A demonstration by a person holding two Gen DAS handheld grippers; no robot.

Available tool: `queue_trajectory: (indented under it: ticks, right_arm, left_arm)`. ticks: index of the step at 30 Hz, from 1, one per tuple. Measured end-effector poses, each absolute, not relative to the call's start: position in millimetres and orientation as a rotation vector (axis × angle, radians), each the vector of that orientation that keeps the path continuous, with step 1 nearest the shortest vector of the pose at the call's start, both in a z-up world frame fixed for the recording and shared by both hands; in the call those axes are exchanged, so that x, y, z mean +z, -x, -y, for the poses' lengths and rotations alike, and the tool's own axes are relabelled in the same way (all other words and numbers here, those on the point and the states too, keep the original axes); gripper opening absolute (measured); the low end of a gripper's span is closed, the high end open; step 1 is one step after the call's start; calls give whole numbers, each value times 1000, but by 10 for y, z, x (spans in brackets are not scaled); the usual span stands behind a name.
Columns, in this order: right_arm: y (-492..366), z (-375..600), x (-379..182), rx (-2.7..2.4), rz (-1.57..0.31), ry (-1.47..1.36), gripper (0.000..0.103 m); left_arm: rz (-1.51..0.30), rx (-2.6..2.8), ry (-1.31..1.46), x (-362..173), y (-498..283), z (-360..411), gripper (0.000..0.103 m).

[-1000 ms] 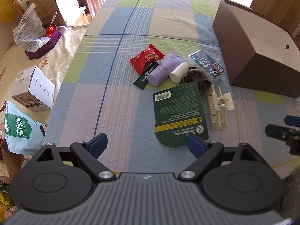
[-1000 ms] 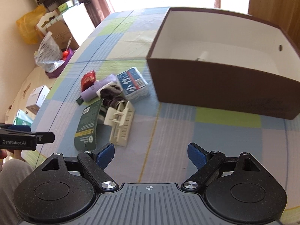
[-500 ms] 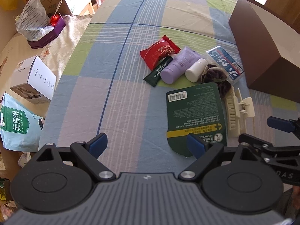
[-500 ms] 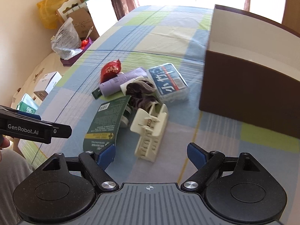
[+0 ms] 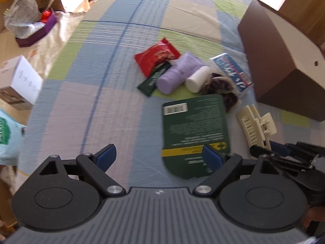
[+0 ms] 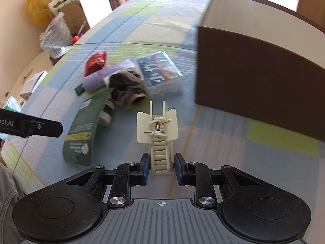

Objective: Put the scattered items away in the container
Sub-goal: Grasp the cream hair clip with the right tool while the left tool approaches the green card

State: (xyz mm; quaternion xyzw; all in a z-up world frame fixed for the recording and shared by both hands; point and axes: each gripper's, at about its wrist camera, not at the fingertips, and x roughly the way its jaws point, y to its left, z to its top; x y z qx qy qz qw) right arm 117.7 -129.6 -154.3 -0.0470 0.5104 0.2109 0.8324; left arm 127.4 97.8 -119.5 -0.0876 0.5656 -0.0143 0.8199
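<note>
Around hair clip [image 6: 160, 142]: right gripper [image 6: 161, 167] (closing).

The right gripper [image 6: 161, 165], wide open a second ago, has moved in on the cream hair claw clip [image 6: 159, 136] at lower centre of its view, and its jaws have narrowed to flank the clip's toothed end.

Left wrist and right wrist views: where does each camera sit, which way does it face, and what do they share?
Left wrist: sits on the left tongs, open, facing the green card packet; the right tongs enter at right.
Right wrist: sits on the right tongs, their fingers flanking the cream plastic hair claw clip, facing the brown cardboard box; a grey trouser leg shows at bottom left.
Both show clip, packet, box and checked tablecloth.
</note>
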Motion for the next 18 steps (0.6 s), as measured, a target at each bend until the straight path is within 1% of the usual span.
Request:
queue_trajectory:
  ticks: [10,11,15,18]
  right_arm:
    - [-1104,1622,-1485,395,-1098,55,29]
    - [-1103,1624,-1483,395,-1098,55,29]
    - [-1102,1625,-1482,396,-1097,52,29]
    - [-1102,1622,-1487,397,-1096,51,29]
  left_arm:
    - [-1211,-121,357,-1520,-1564,-908,89]
    - [-1207,-126,353,-1535,-1569,-880,91]
    - [-1201,-130,271,-1555,-1601,-720,91]
    - [-1224,-135,260,-1557,-1629,-638,91]
